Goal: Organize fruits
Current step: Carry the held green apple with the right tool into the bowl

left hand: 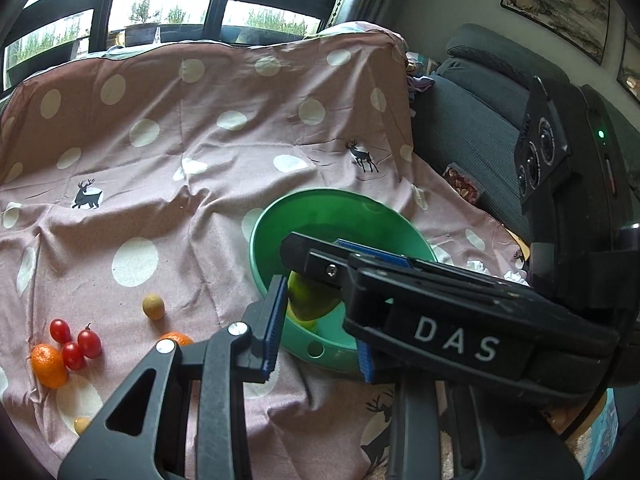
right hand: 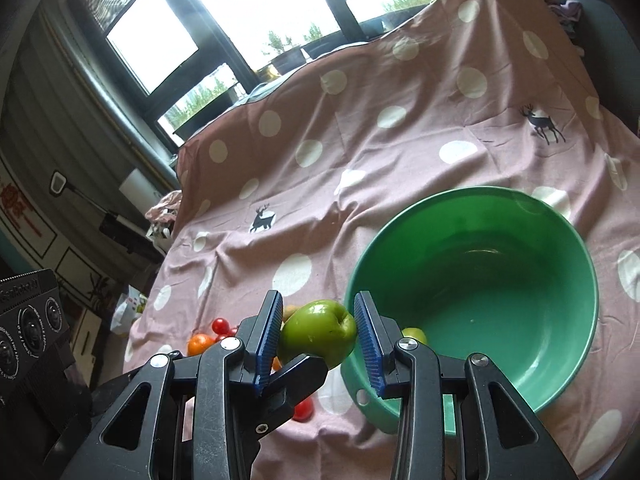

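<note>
A small green apple (right hand: pixel 318 334) hangs over the near rim of the green bowl (right hand: pixel 520 216), and my right gripper (right hand: pixel 319 304) is shut on it, blue pads on its two sides. My left gripper (left hand: pixel 320 312) crosses the right one (left hand: pixel 420 300) at the same apple (left hand: pixel 308 300). Its left pad (left hand: pixel 274 320) touches the fruit and its other pad is mostly hidden. One left finger (right hand: pixel 296 376) lies against the apple's underside. A yellow-green fruit (left hand: pixel 310 325) lies inside the bowl (left hand: pixel 340 208).
On the pink spotted cloth (left hand: pixel 180 140), left of the bowl, lie three cherry tomatoes (left hand: pixel 74 344), a small orange (left hand: pixel 49 365), another orange (left hand: pixel 176 338) and a yellowish round fruit (left hand: pixel 153 306). A dark sofa (left hand: pixel 480 92) stands to the right, with windows behind.
</note>
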